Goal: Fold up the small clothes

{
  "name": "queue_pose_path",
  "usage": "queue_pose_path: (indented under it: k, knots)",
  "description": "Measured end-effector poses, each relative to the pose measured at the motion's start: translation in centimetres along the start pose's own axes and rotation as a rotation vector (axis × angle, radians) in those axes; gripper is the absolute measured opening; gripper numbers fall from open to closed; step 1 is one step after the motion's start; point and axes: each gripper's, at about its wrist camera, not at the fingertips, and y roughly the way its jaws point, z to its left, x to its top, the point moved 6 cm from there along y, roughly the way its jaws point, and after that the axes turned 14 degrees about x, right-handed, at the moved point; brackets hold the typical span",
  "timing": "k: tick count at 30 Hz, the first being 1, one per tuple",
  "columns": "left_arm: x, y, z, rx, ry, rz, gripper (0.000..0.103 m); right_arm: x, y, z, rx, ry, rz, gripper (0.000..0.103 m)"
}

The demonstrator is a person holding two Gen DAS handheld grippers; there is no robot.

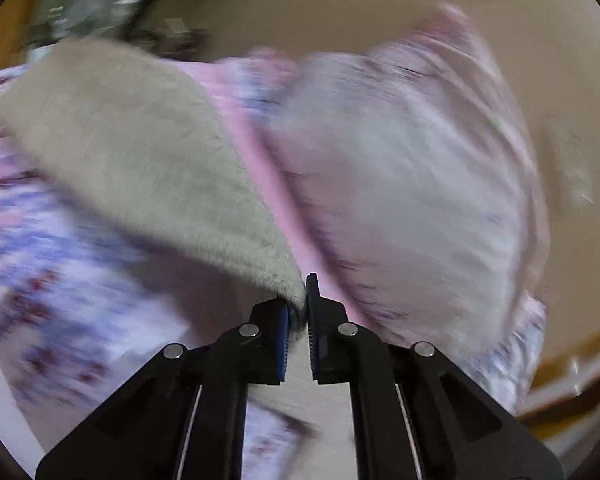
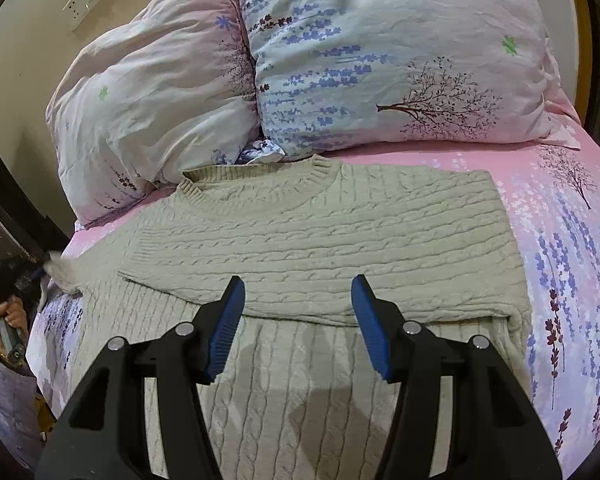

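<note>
- Right wrist view shows the beige sweater (image 2: pixel 308 232) spread on the pink floral bedsheet (image 2: pixel 572 240), its collar towards the two pillows (image 2: pixel 380 60) at the head of the bed.
- One sleeve is folded flat across the body, its edge running straight from side to side; the opposite sleeve stretches out to the bed's edge at the picture's left.
- Bare sheet lies open beside the sweater on the picture's right, while the pillows close off the far side.
- Cable-knit ridges cover the sweater, with a ribbed round collar; the pillows are puffy and creased, printed with trees and lavender sprigs.
- Right gripper (image 2: pixel 298 320) hovers above the sweater's lower body with its blue-padded jaws standing apart and nothing pinched between them.
- Left gripper (image 1: pixel 298 312) is clamped on the tip of the stretched sleeve, the knit caught between its nearly closed pads; that view is heavily blurred.
- A hand (image 2: pixel 10 316) holds the left gripper at the bed's edge, near a beige wall.
</note>
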Motion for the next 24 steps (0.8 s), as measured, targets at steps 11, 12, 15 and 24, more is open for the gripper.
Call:
queue_pose_path:
  k: [11, 12, 15, 24]
  knots:
    - [-19.3, 2.9, -17.8, -0.300, 0.525, 0.235, 0.007, -0.1, -0.7, -1.2, -0.014, 0.030, -0.028, 0.056]
    - [-21.3, 4.0, -18.0, -0.284, 0.557, 0.273, 0.007, -0.2, -0.7, -1.3, -0.017, 0.033, -0.027, 0.056]
    - [-26.5, 8.2, -17.6, -0.170, 0.648, 0.414, 0.008, -0.2, -0.8, -2.0, -0.033, 0.040, -0.019, 0.056]
    - [-22.6, 3.9, -14.4, -0.186, 0.616, 0.366, 0.080, 2.5, -0.2, 2.7, 0.038, -0.115, -0.019, 0.056]
